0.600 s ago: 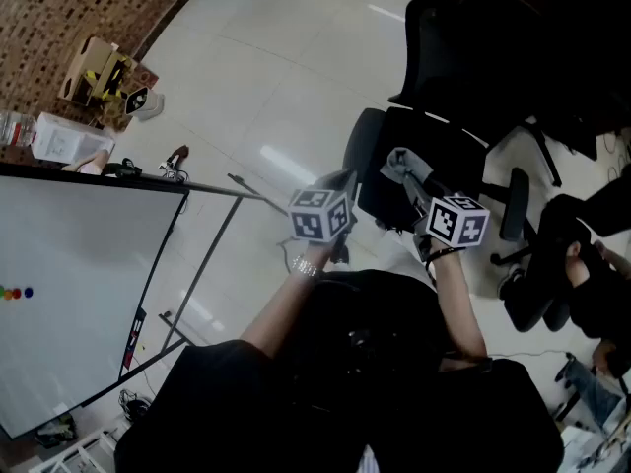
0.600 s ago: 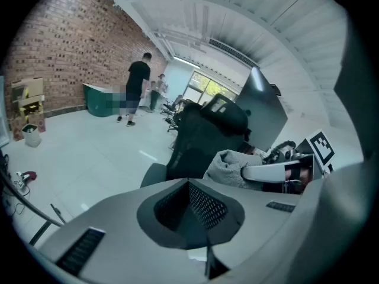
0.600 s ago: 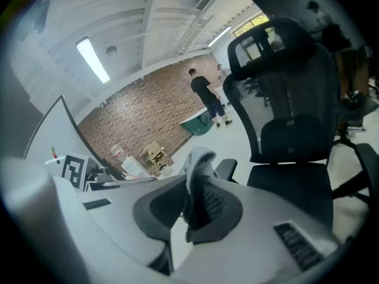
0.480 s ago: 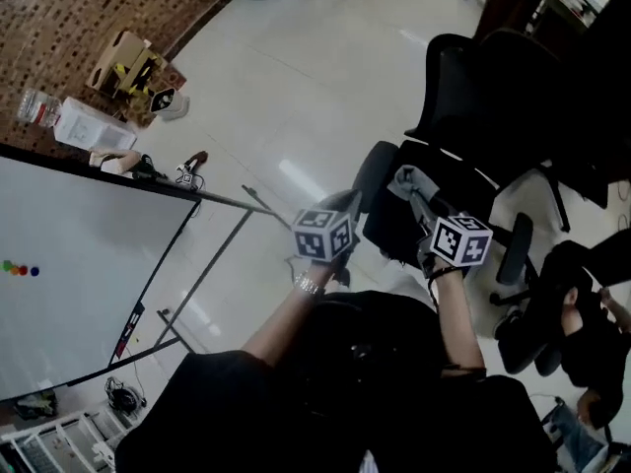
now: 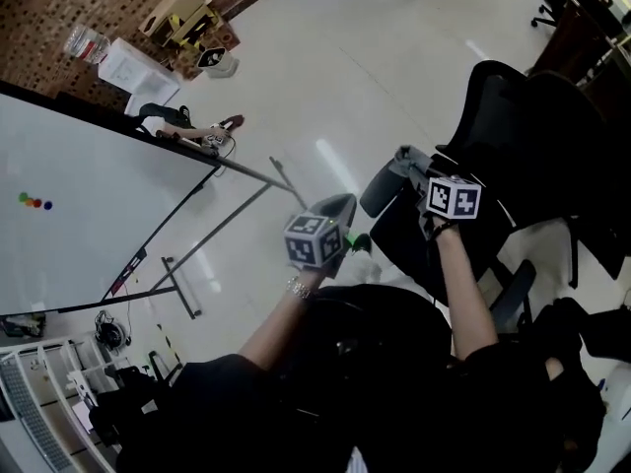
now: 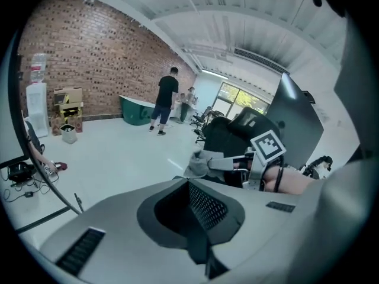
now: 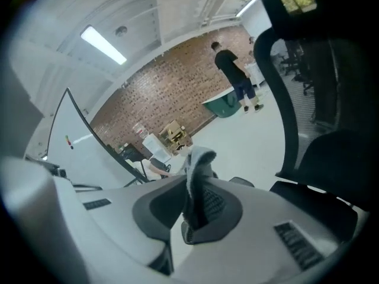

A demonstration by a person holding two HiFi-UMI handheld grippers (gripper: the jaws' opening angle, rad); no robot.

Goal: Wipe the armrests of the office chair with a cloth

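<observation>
A pale glossy floor (image 5: 296, 87) runs back to a brick wall. Of the two grippers, the left gripper (image 5: 336, 211) is nearest, its fingers closed together with nothing between them. Ahead, the right gripper (image 5: 409, 166) has its fingers clamped on the one grey cloth (image 5: 403, 155), just above the nearer of two armrests (image 5: 379, 191) on the black office chair (image 5: 513, 136); contact is unclear. One whiteboard (image 5: 69, 215) stands left. Two people (image 6: 167, 99) stand far off.
</observation>
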